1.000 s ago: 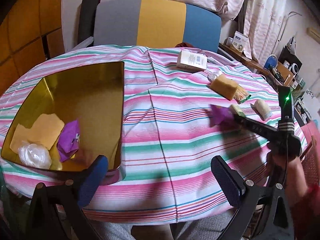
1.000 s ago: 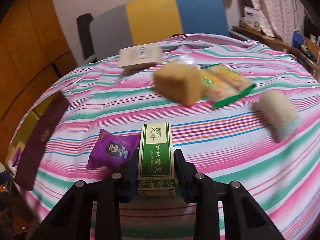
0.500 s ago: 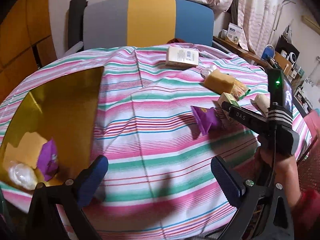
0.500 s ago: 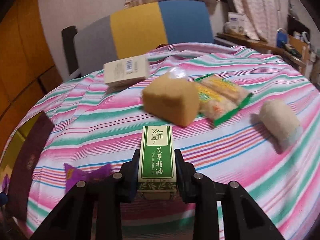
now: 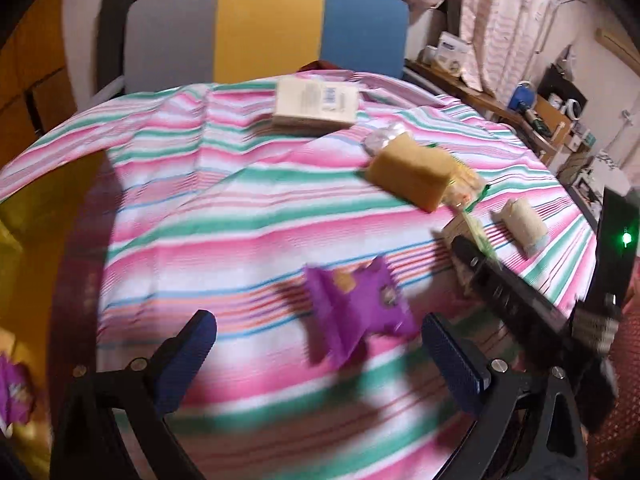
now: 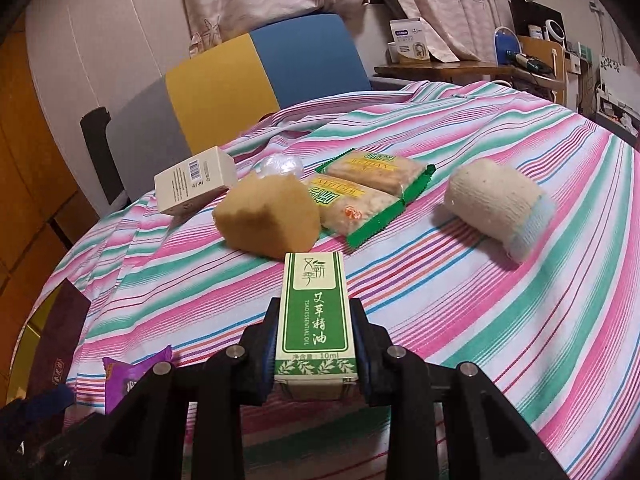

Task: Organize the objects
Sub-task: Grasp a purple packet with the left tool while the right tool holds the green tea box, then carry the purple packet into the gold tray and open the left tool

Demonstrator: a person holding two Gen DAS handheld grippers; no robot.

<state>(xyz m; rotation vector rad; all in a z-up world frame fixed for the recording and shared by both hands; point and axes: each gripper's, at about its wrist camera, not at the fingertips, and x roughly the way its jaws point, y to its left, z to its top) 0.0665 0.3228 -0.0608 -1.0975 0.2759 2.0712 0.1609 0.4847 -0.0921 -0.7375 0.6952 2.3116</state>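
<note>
Our right claw [image 6: 316, 344] had its pads clamped on the green box [image 6: 314, 312]; our left claw [image 5: 320, 344] gaped wide, the purple packet [image 5: 356, 312] lying loose between its fingers.

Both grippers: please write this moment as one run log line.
right gripper: shut on green essential oil box | left gripper: open, empty, over purple snack packet | gold tray: at left

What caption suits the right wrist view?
Right gripper clamps a green box above the striped cloth, with sponge and snack packs beyond.
</note>
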